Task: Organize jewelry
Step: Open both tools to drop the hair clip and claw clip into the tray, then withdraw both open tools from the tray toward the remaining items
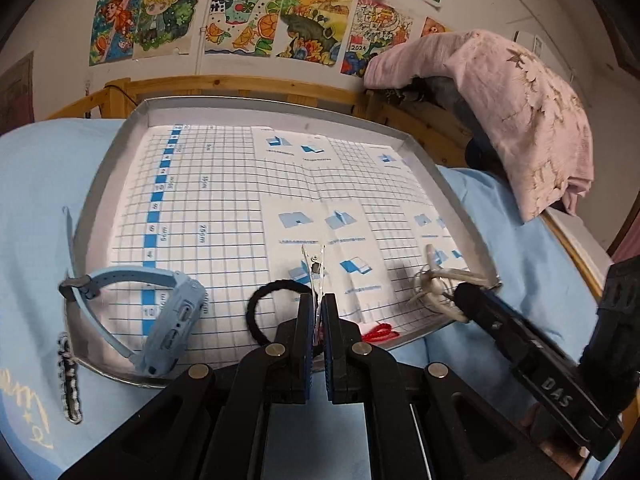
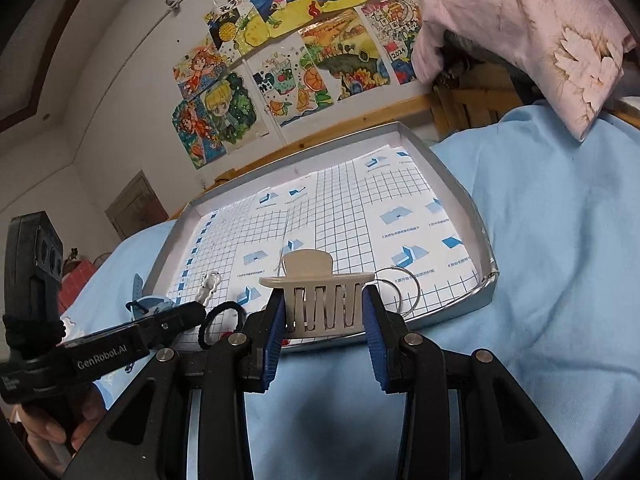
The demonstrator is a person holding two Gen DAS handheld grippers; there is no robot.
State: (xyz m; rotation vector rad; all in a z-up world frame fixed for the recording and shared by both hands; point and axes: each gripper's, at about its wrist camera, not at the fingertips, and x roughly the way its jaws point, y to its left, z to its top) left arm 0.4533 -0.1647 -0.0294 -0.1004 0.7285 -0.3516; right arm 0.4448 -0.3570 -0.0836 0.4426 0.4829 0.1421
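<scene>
On the tray (image 1: 132, 132), blue watch (image 1: 168, 312), black hair tie (image 1: 260, 320), near tongs (image 1: 318, 320)

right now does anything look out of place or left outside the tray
Yes: a braided bracelet lies on the blue sheet outside the tray's near left corner, and the blue watch straddles the rim, strap hanging out.

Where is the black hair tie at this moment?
In the left wrist view the black hair tie lies in the tray near its front edge, between the blue watch on its left and the left gripper.
</scene>
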